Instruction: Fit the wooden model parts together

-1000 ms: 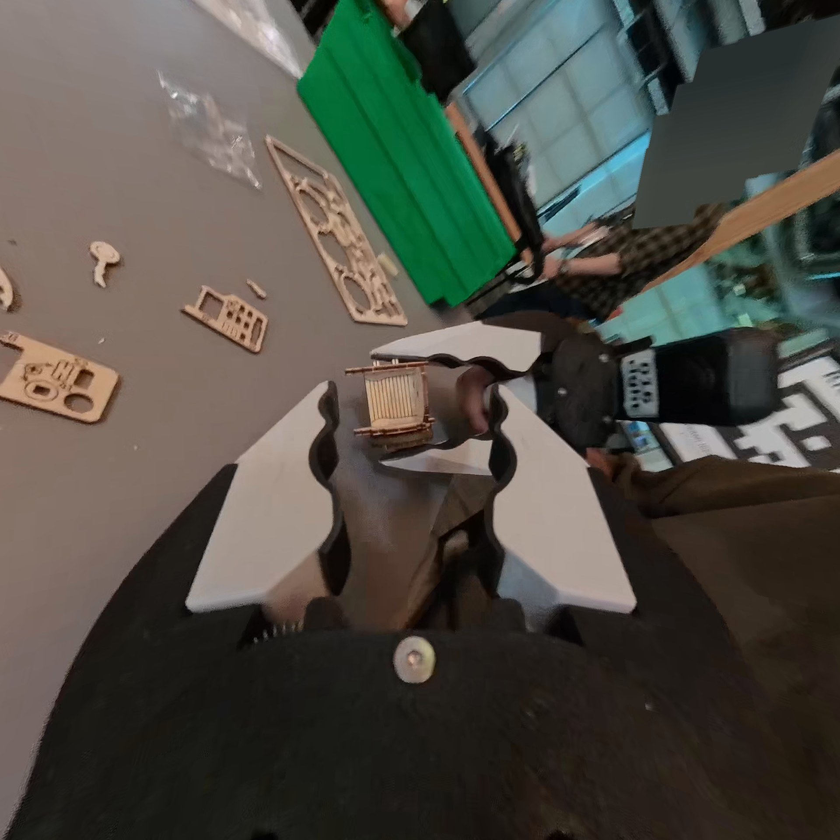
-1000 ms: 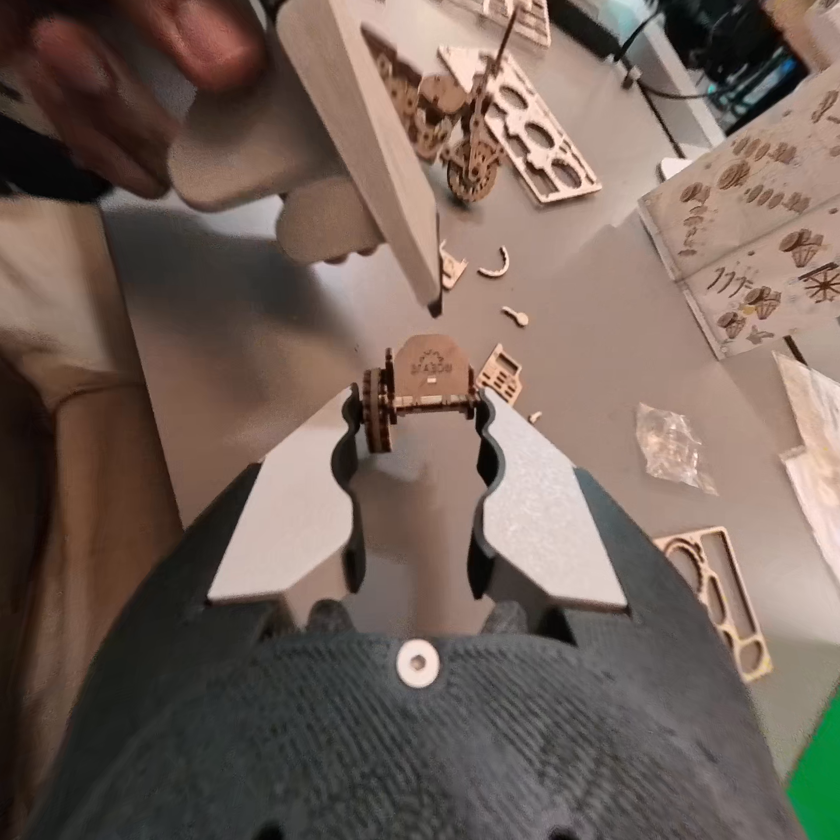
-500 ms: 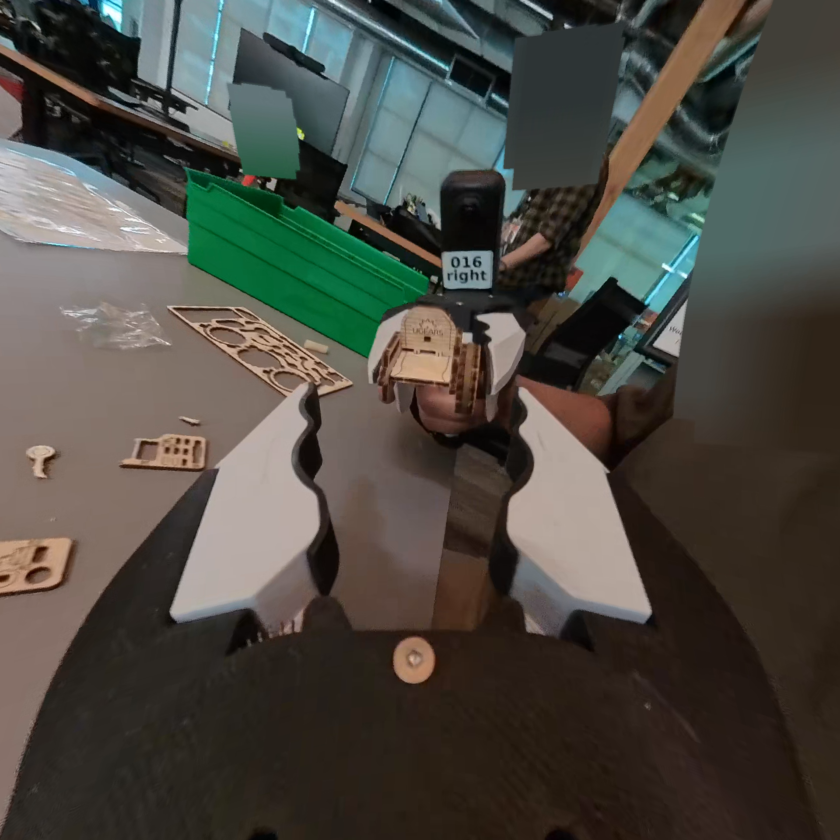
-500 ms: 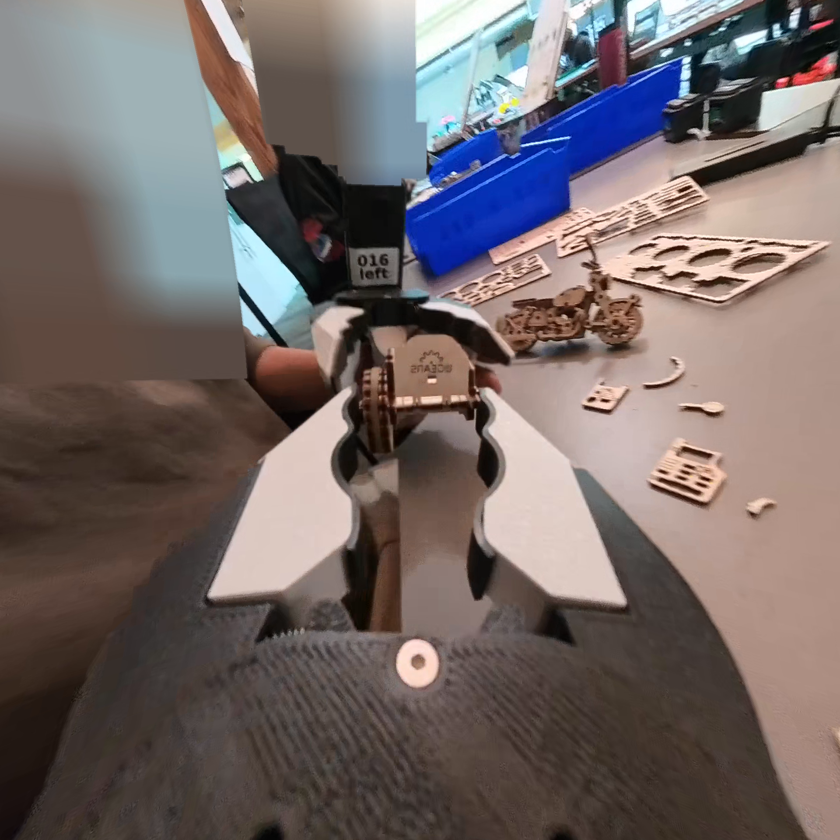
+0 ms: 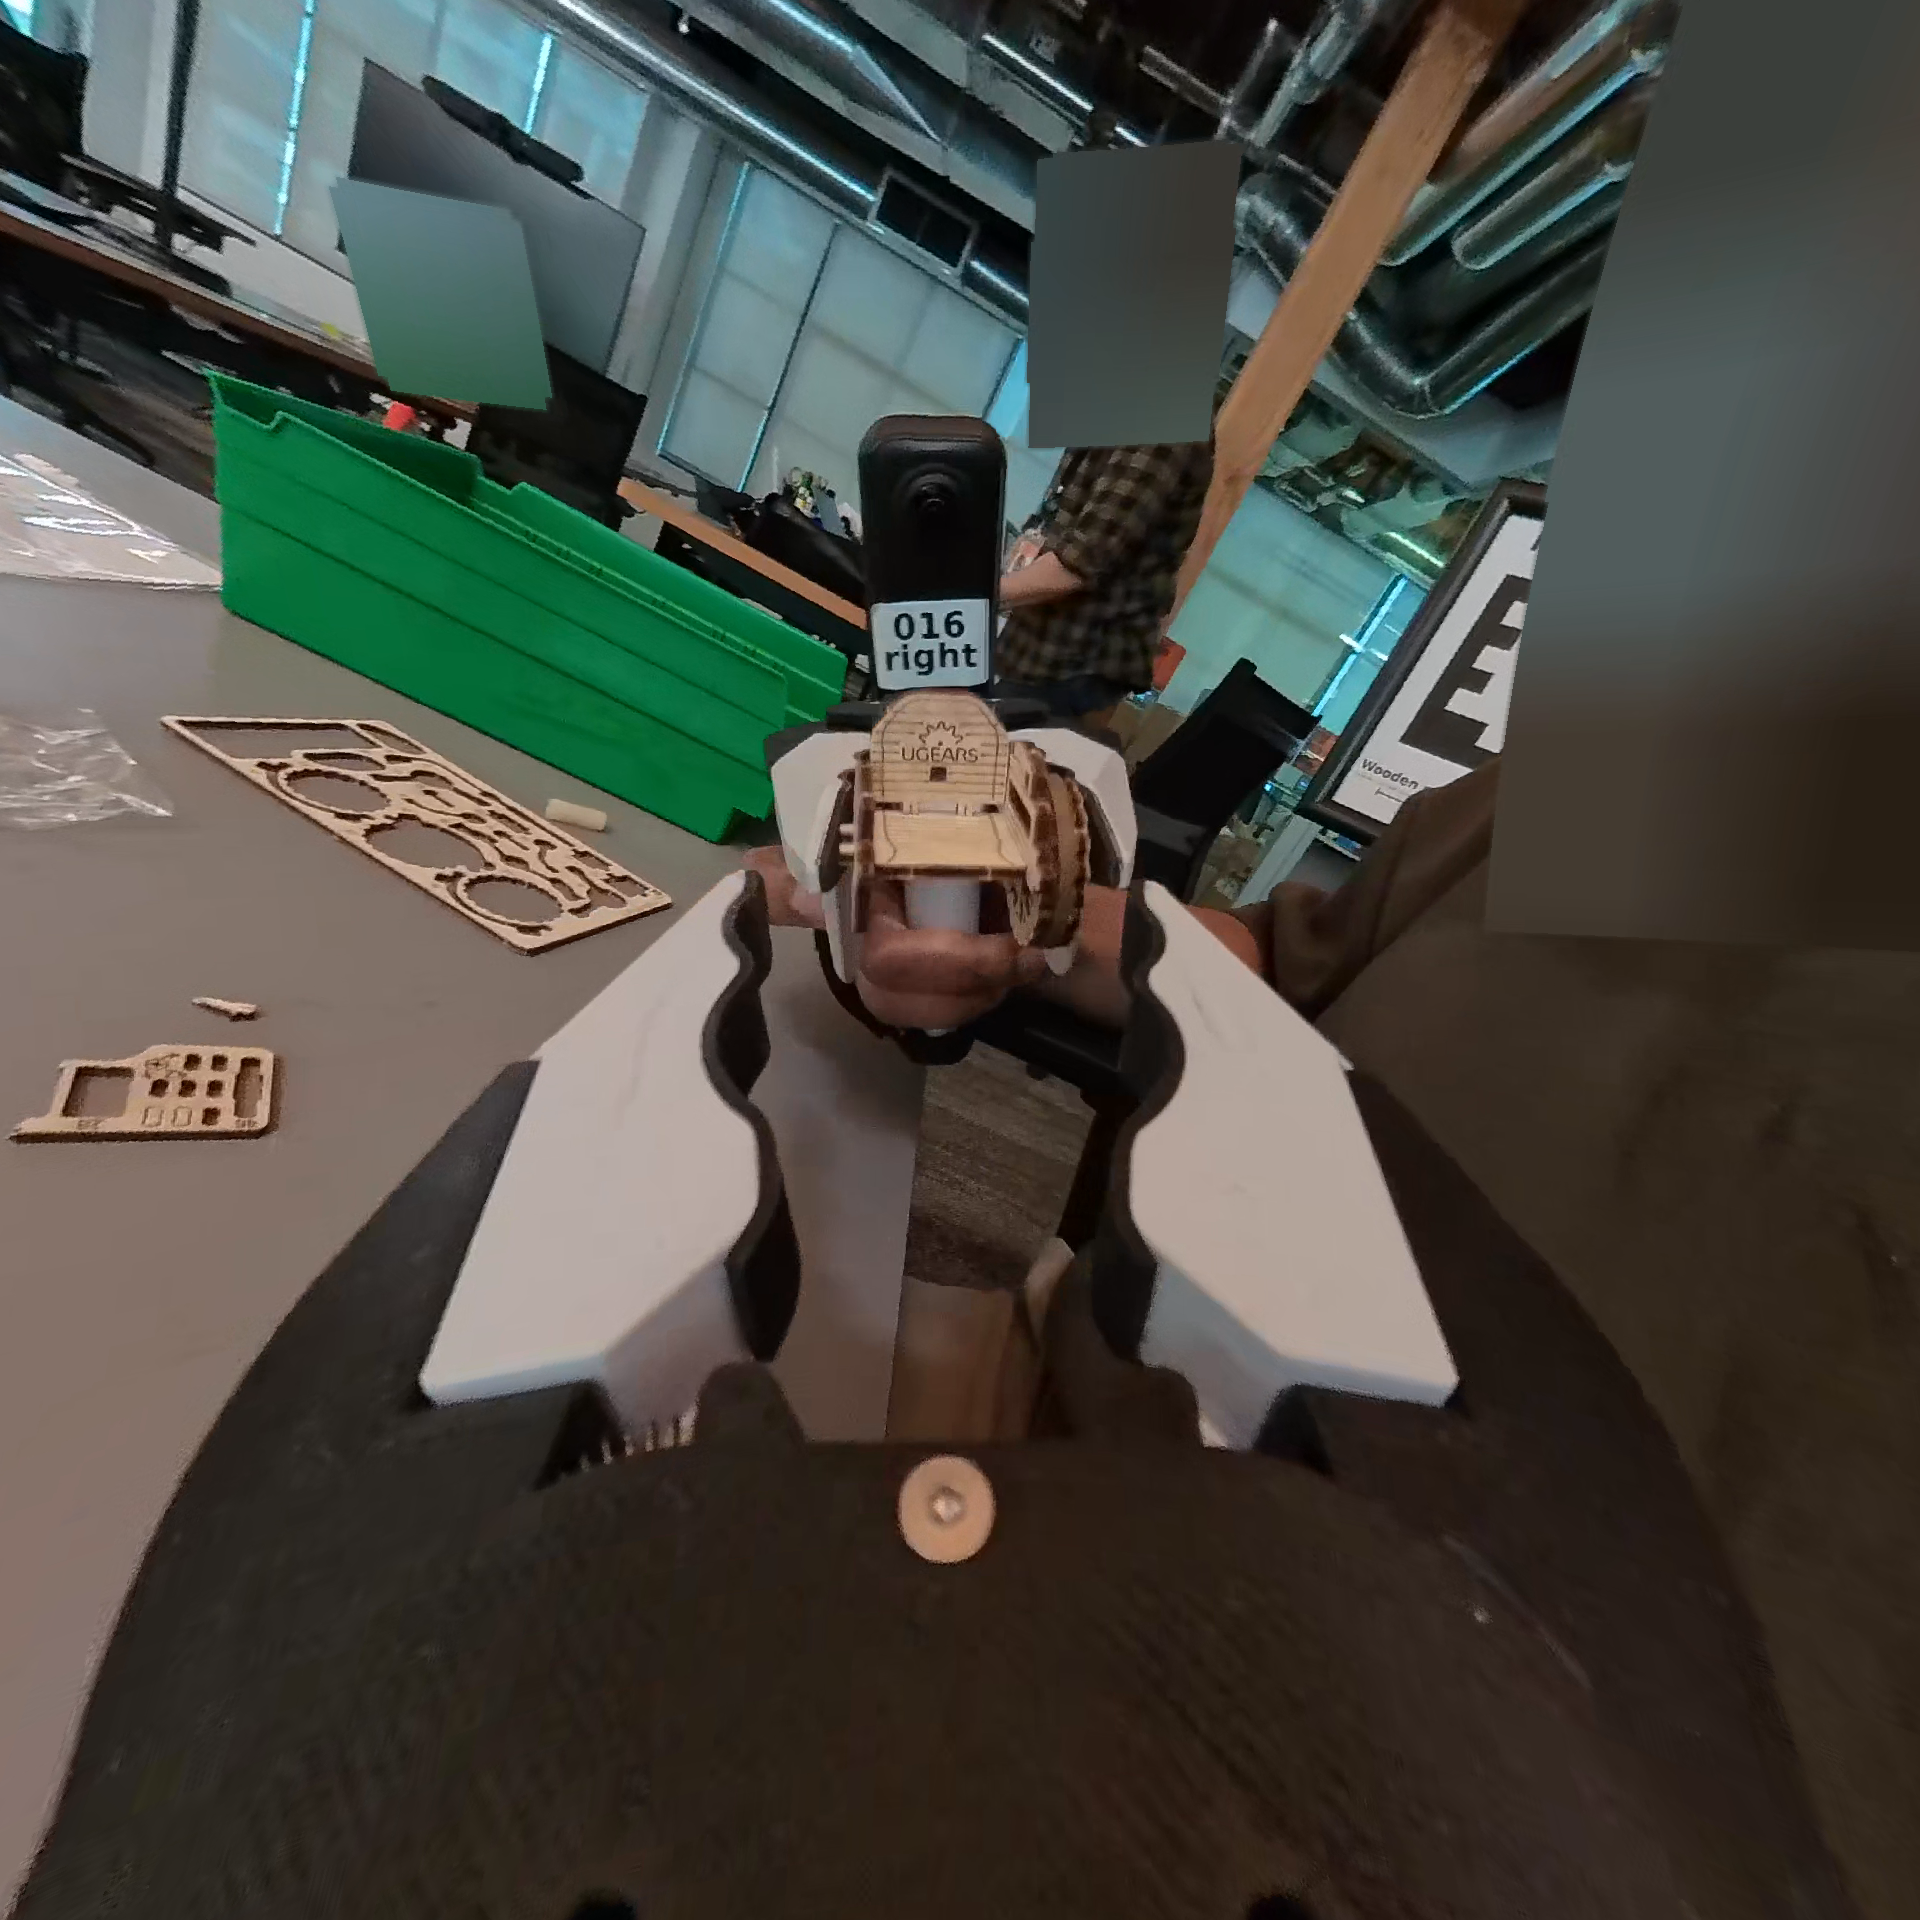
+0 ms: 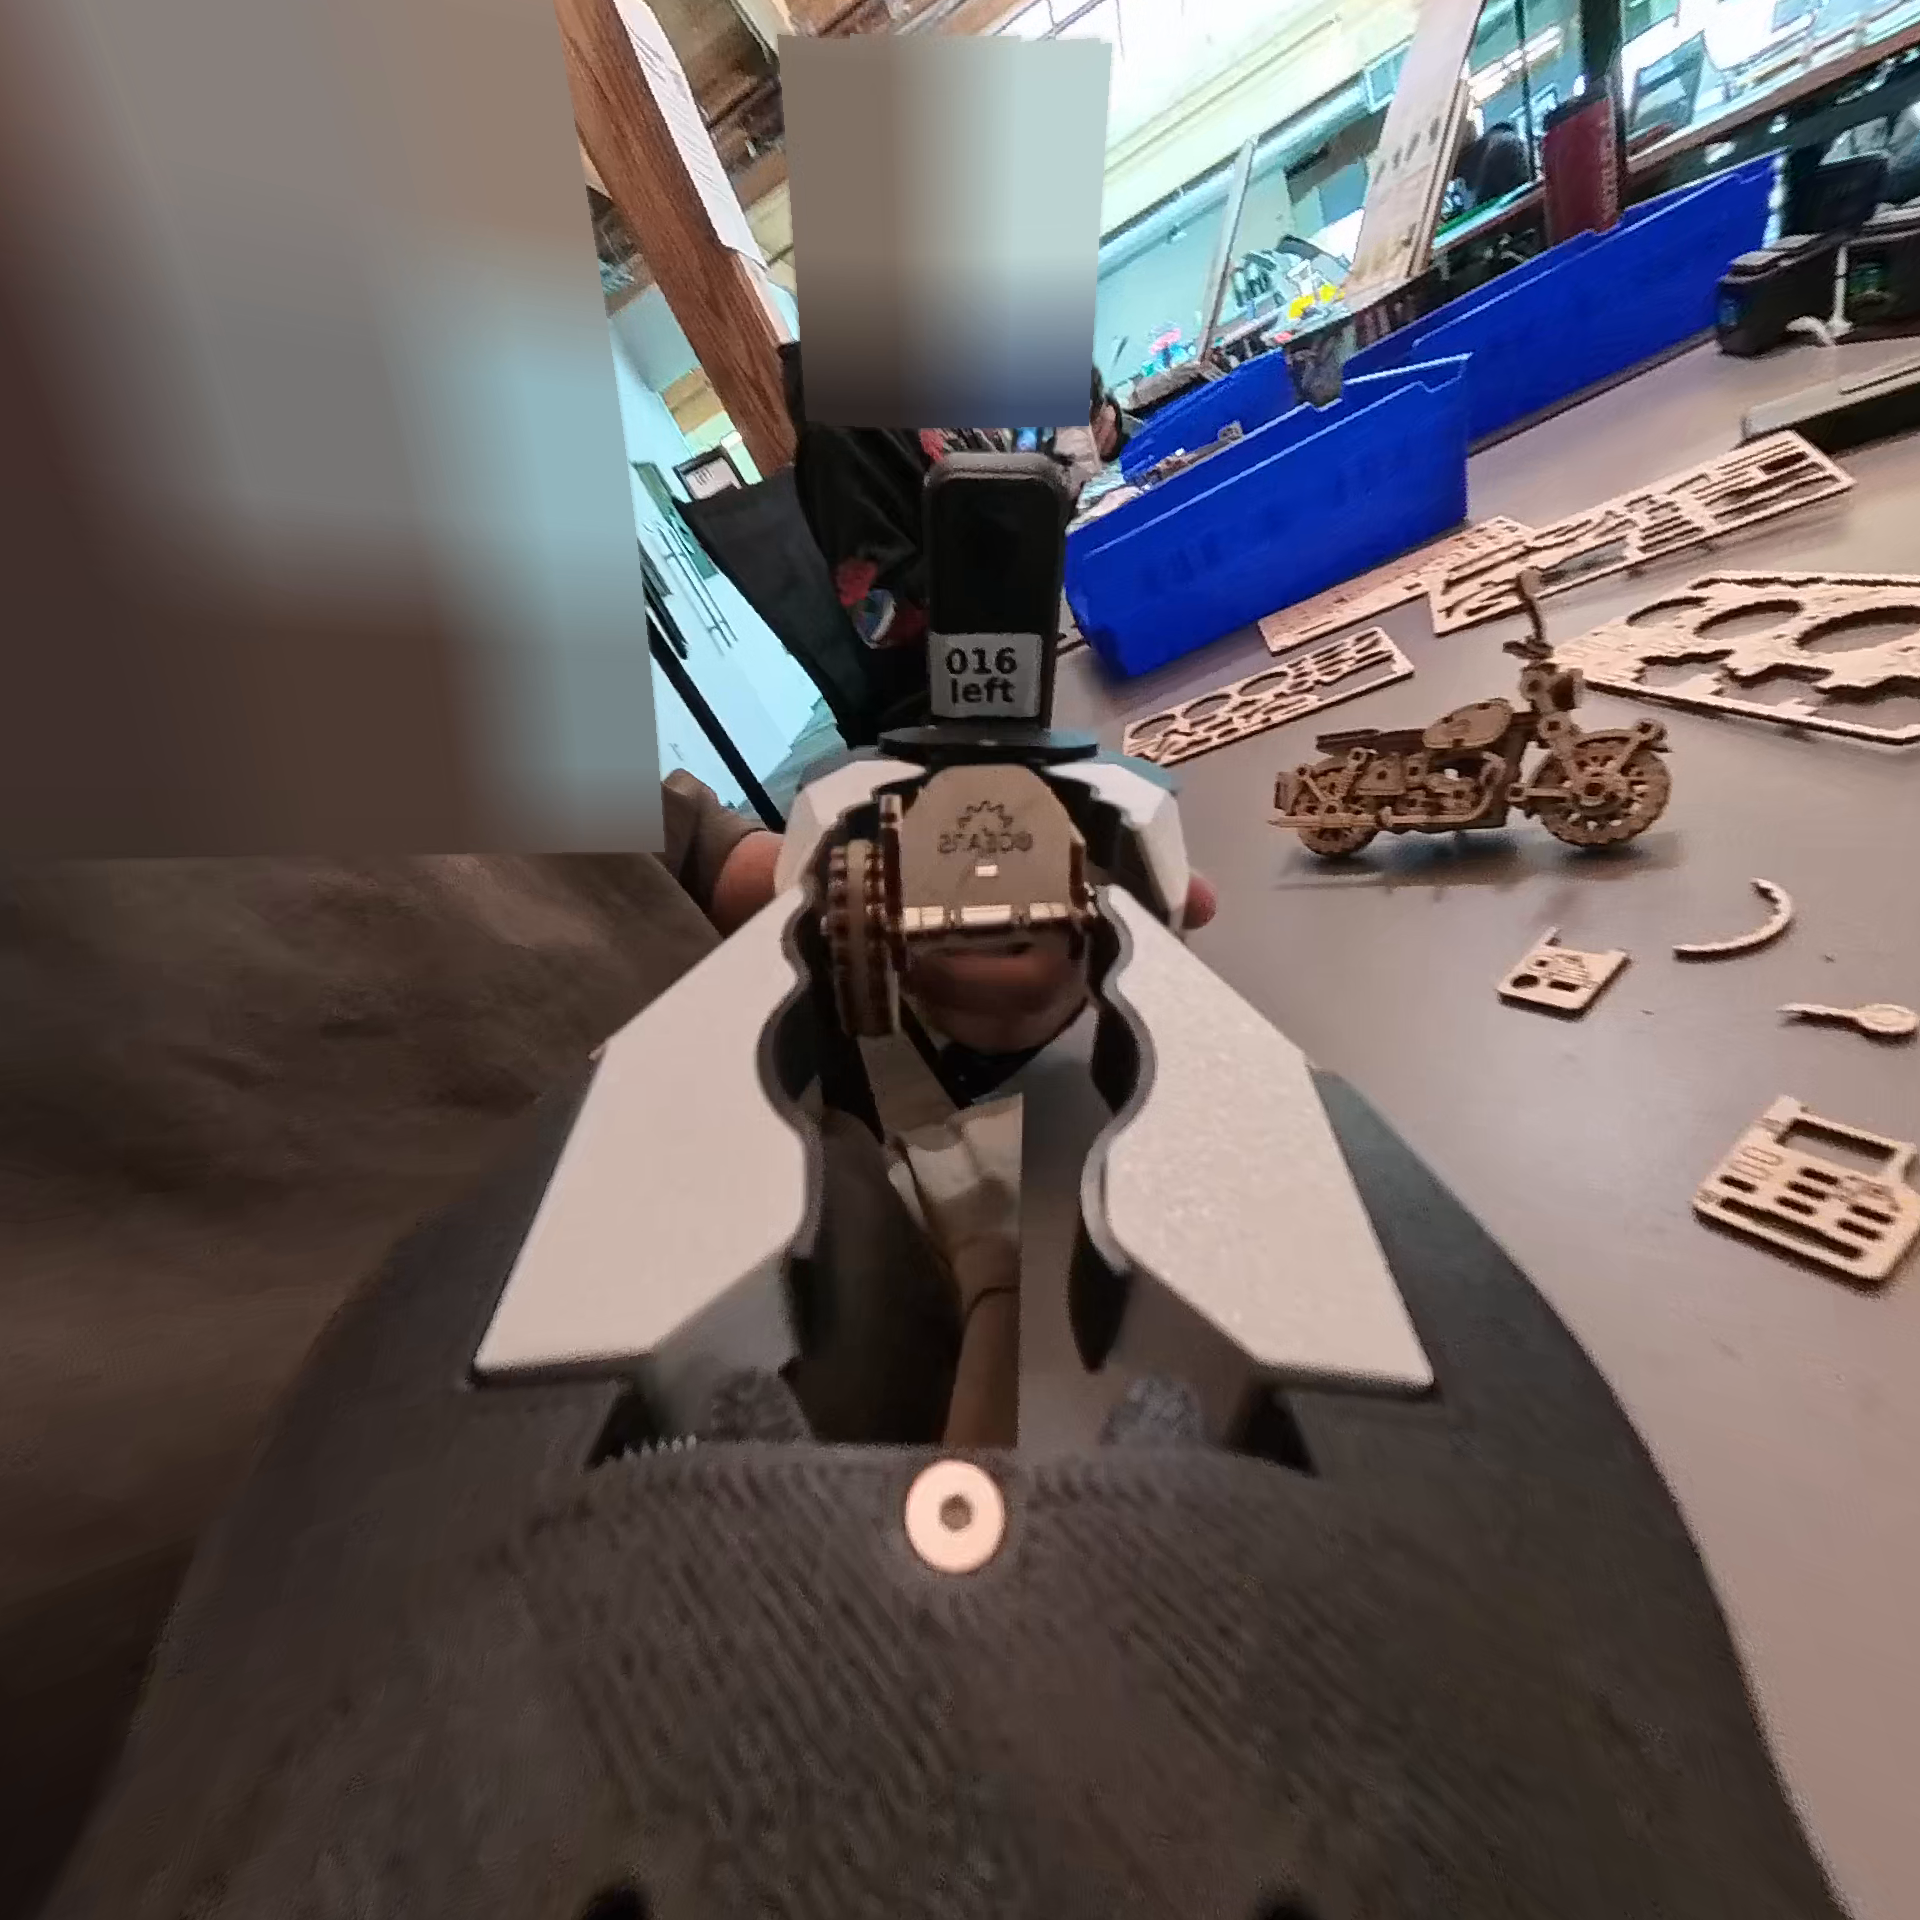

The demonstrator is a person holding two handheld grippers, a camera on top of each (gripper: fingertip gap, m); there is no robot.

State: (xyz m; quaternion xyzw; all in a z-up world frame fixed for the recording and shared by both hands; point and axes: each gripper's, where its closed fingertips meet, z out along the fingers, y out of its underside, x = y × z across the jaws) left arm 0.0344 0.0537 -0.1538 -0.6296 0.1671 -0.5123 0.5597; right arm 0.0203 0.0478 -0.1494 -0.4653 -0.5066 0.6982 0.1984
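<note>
My right gripper [image 6: 956, 904] is shut on a small wooden seat assembly [image 6: 982, 868] with a gear wheel [image 6: 862, 935] on its left side, held in the air. In the left wrist view the same assembly [image 5: 940, 821] faces me, held in the right gripper [image 5: 945, 842], just beyond my fingertips. My left gripper [image 5: 940, 914] is open and empty, its jaws wide apart on either side of the assembly and apart from it. The left gripper's white fingers [image 6: 1148, 831] show right behind the assembly in the right wrist view. The two grippers point at each other.
On the grey table [image 5: 312, 1195] lie a cut-out wooden sheet [image 5: 416, 821], a small slotted panel [image 5: 156, 1091], a plastic bag [image 5: 52, 758] and a green bin [image 5: 468, 592]. A finished wooden motorcycle [image 6: 1475, 779], loose parts [image 6: 1808, 1195], sheets [image 6: 1766, 644] and blue bins [image 6: 1299, 520] also show. Left and right tips are no more than a few centimetres apart. The finished wooden motorcycle [image 6: 1475, 779] is about 20 centimetres from both grippers' fingertips.
Both grippers have tilted up from pointing down at the table to level, now facing each other. The held assembly has come closer to my open left gripper.
</note>
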